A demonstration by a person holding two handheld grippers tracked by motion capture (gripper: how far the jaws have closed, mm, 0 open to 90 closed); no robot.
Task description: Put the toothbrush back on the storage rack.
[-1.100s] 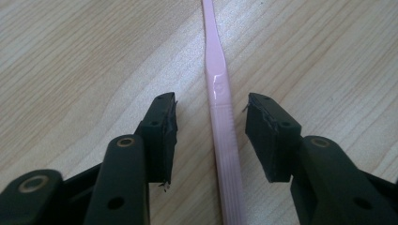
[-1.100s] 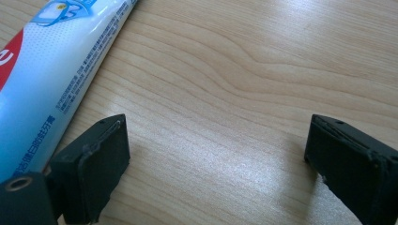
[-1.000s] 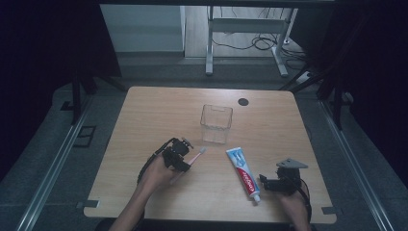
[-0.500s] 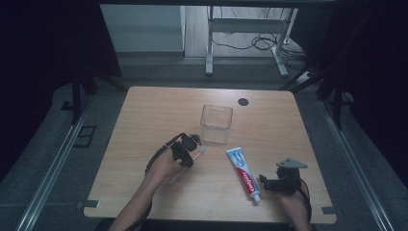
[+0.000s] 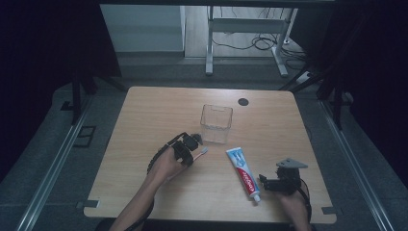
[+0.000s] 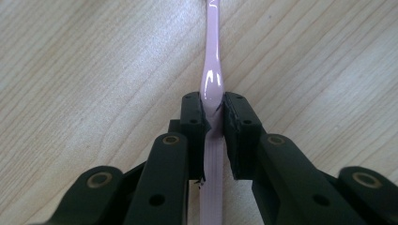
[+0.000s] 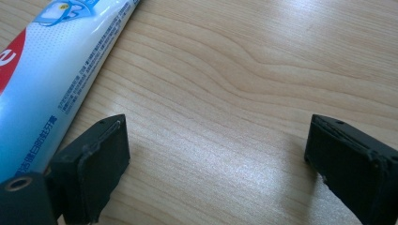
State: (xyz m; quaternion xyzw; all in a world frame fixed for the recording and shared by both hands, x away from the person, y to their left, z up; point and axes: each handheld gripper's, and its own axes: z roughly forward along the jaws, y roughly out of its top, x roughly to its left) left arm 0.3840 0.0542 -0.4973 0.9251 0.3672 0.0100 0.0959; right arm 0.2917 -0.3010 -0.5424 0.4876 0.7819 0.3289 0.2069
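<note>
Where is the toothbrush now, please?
In the high view the toothbrush lies on the table, left of centre, just below the clear box. The left gripper is shut on its pink handle.

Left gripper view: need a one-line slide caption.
Left gripper with jaws just closed on the pink toothbrush handle, lying on the wooden table.

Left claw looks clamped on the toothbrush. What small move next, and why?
Probably lift it a little. The left claw, which has just been closing, pinches the pink toothbrush lying flat on the table; the clear container stands just beyond.
</note>
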